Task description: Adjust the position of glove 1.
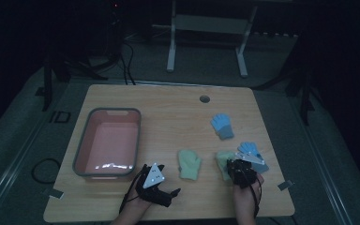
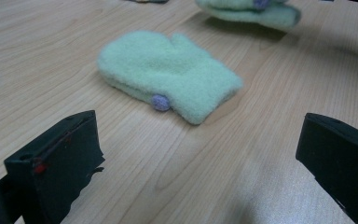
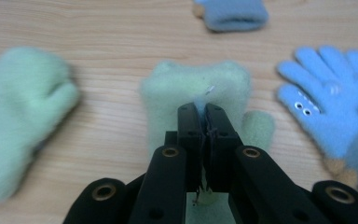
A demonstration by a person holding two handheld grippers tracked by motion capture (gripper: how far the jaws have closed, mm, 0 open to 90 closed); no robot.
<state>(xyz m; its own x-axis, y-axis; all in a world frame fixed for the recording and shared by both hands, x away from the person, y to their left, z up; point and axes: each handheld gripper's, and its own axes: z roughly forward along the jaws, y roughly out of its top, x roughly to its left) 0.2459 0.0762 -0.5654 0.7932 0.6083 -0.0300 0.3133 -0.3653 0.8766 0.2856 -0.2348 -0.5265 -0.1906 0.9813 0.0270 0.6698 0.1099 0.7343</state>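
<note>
Green mitten (image 3: 196,88) in right jaws

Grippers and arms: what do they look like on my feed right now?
Both are black two-jaw tools. The left gripper carries a grey three-cornered plate with dark dots; the right gripper has one too. Black cables trail back over the hands. The right's linkage arms show brass-ringed holes. No sleeves are visible on the forearms.

One overhead view, two low close views

The table (image 1: 168,112) is seen from above; the green mitten (image 1: 189,164) (image 2: 168,74) (image 3: 21,116) beside the bin is shared, seen close and low in both gripper views.
</note>
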